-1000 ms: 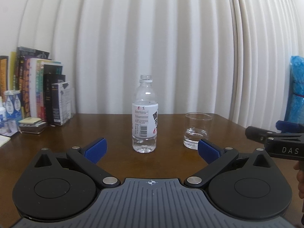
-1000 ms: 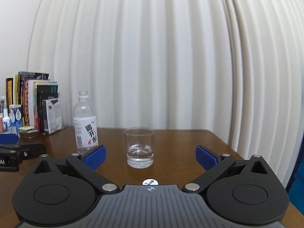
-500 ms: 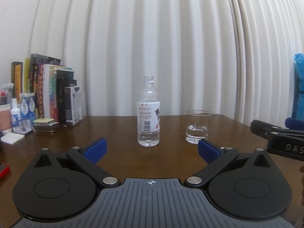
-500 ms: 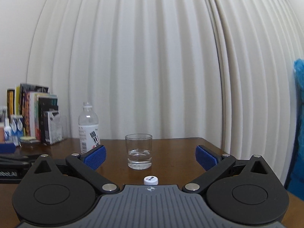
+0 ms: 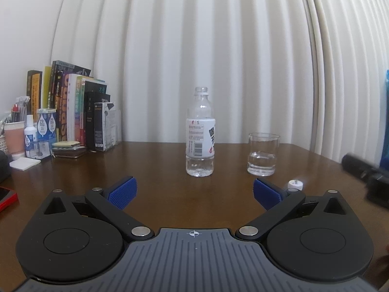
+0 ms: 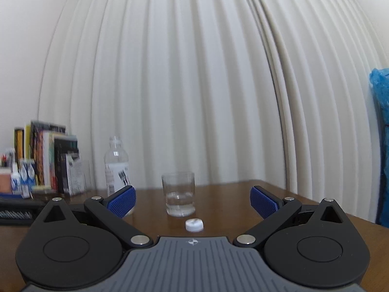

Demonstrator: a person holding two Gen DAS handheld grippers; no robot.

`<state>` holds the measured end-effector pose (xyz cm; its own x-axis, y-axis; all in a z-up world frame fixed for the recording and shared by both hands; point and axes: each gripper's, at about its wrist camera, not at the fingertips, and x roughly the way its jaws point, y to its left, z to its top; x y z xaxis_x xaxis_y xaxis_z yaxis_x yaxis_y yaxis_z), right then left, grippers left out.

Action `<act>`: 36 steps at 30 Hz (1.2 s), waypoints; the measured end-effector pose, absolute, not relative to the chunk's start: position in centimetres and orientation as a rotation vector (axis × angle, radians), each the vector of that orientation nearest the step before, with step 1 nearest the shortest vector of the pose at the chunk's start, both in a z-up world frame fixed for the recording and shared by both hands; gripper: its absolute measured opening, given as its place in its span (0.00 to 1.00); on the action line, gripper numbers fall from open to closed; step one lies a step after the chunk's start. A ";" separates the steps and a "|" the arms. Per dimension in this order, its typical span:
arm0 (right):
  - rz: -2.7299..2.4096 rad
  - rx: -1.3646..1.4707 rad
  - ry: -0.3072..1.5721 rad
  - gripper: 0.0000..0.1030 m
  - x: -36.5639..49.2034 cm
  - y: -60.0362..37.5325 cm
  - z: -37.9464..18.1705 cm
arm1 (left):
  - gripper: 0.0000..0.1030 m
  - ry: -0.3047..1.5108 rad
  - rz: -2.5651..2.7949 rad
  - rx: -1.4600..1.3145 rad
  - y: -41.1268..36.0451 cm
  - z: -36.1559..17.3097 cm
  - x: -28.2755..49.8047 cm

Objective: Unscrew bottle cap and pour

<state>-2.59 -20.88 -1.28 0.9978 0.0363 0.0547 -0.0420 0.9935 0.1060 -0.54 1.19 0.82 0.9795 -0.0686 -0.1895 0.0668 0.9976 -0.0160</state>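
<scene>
A clear plastic bottle (image 5: 200, 133) with a white label stands upright and uncapped on the brown table (image 5: 158, 165); a little water is in its bottom. It also shows in the right wrist view (image 6: 116, 165). A glass tumbler (image 5: 263, 153) with some water stands to its right, also seen in the right wrist view (image 6: 179, 193). The white cap (image 6: 194, 224) lies on the table in front of the glass, also in the left wrist view (image 5: 295, 184). My left gripper (image 5: 193, 192) is open and empty, well short of the bottle. My right gripper (image 6: 192, 200) is open and empty, behind the cap.
A row of books (image 5: 70, 107), small boxes and bottles (image 5: 46, 131) and a paper cup (image 5: 14, 136) stand at the table's back left. A pleated white curtain (image 5: 194, 48) hangs behind. A blue bag (image 6: 380, 133) hangs at the far right. The right gripper's body (image 5: 364, 172) shows at the right edge.
Both grippers have drawn back from the table and stayed open. The bottle and glass look smaller, and the cap has come into view in front of the glass.
</scene>
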 end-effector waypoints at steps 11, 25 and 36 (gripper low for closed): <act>0.055 0.028 -0.050 1.00 -2.7 -19.5 -1.9 | 1.00 0.164 -0.048 -0.048 1.6 0.2 -0.8; 0.052 0.040 -0.036 1.00 -2.6 -19.5 -1.9 | 1.00 0.145 -0.062 -0.014 1.0 0.1 -1.1; 0.052 0.041 -0.030 1.00 -2.9 -19.8 -1.9 | 1.00 0.148 -0.061 -0.004 0.8 0.1 -1.1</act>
